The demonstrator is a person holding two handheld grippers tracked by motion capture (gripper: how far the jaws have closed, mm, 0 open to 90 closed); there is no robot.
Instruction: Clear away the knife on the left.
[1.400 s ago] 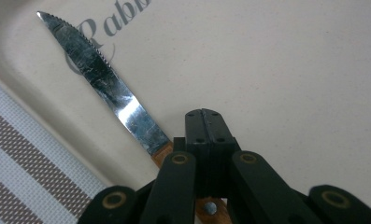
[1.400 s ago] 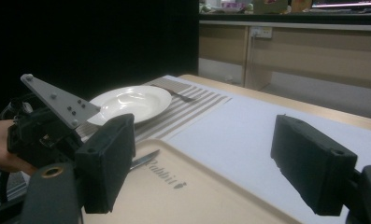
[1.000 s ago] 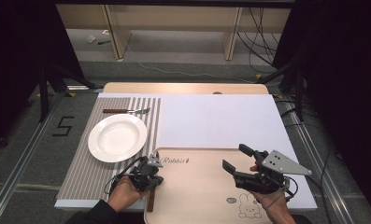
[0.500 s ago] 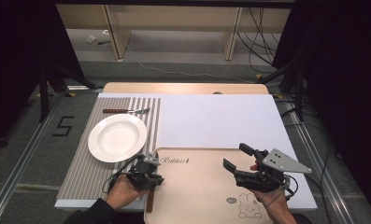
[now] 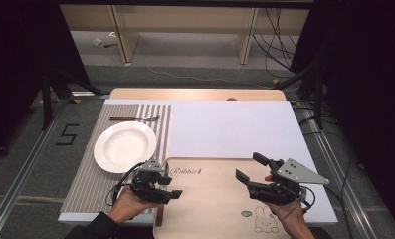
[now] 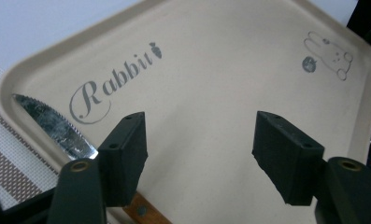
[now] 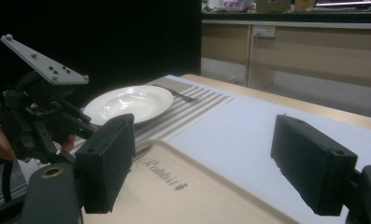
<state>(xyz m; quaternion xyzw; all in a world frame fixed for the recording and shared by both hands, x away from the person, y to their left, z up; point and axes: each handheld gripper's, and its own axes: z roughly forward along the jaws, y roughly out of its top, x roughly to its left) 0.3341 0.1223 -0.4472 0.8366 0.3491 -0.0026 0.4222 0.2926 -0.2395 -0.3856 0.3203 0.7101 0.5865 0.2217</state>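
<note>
Step in hand, by the look of it: letting go of the knife on the tray.

Beige rabbit tray (image 5: 215, 199) at the near edge of the surface. Knife (image 6: 52, 122) at the tray's left end, serrated blade on the tray floor just beside the rim, wooden handle toward the person and perhaps resting over the near rim; hard to tell from above. Left claw (image 6: 202, 140) just above it, jaws just opened wide, nothing pinched between the pads, blade passing beneath one jaw. Right claw (image 5: 248, 167) over the tray's right half, spread wide, empty.

To finish well: lift the left claw straight up, jaws kept wide, without brushing the handle or tipping the blade off the rim. Keep the right claw off the tray.

Dark room, grey floor (image 5: 31, 164) with a taped "5". Wooden surface (image 5: 195, 93) under a white sheet (image 5: 230, 129), with a striped mat (image 5: 93, 184) at left. White plate (image 5: 125, 147) on the mat, near the tray's corner; fork (image 5: 135, 118) beyond the plate.
</note>
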